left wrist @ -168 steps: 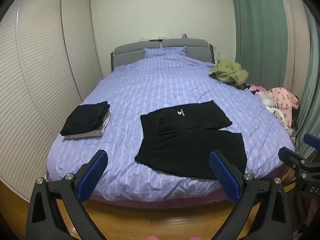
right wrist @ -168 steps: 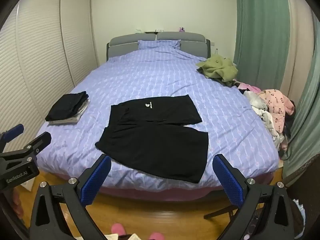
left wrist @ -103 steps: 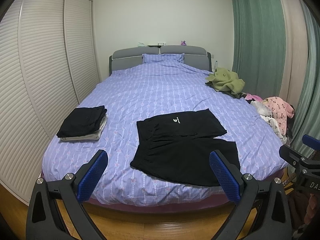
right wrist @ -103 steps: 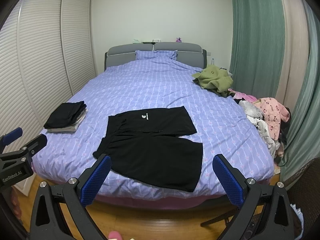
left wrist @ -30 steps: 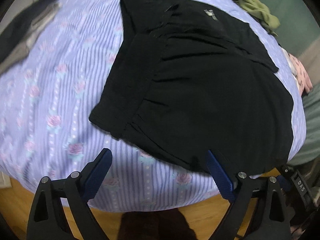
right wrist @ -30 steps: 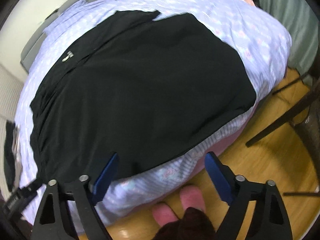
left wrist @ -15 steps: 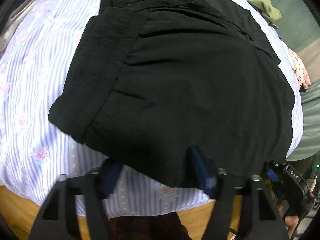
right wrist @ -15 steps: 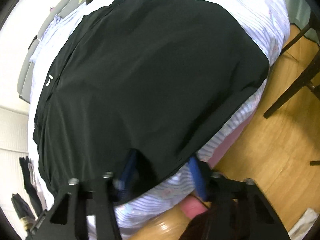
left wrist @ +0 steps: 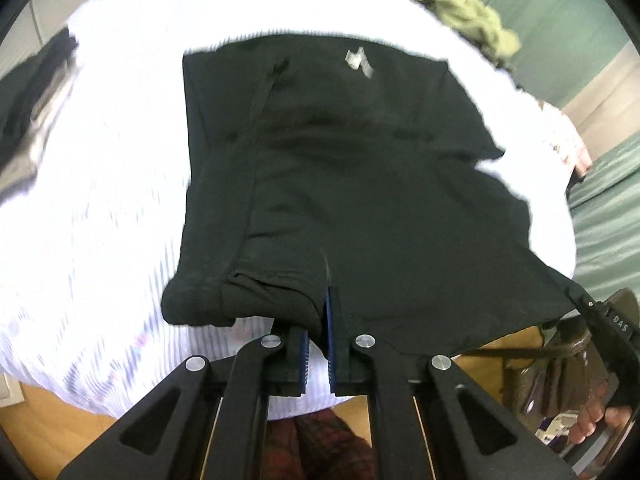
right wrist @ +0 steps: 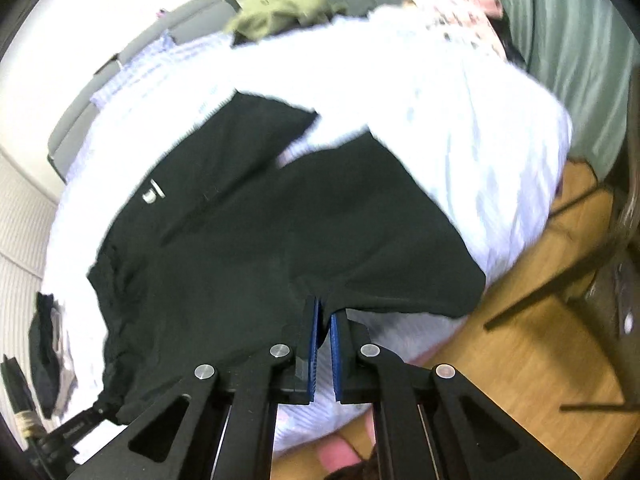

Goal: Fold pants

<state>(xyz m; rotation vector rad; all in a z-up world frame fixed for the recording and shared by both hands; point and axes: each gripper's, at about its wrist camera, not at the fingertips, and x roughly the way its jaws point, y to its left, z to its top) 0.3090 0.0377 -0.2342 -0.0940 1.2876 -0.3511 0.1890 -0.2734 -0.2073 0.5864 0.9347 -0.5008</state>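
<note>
Left gripper [left wrist: 325,322]: blue-padded fingers [left wrist: 330,336] pressed together, pinching the near hem of the pants [left wrist: 360,184] toward its left corner, cloth bunched beside the pads. Right gripper [right wrist: 323,326]: fingers [right wrist: 335,344] likewise together, pinching the same near hem further right; in the left view this gripper [left wrist: 592,312] appears at the hem's far right corner, with the holding hand [left wrist: 600,416] below it. Pants: black, short-legged, spread on the bed [left wrist: 100,208] at its near end, near edge lifted off the cover by both grips, remainder lying flat; small pale logo [left wrist: 359,61] on the far leg. Bed: pale lilac striped cover, overexposed and blurred. Floor [right wrist: 520,364]: wood, below the bed's near edge. Dark folded stack [left wrist: 28,92] on the bed at left. Olive garment [left wrist: 468,12] at far right. Pink patterned clothing [right wrist: 456,0] at the right edge. Grey headboard [right wrist: 132,56] at the far end. Green curtain [right wrist: 580,52] right of the bed.
</note>
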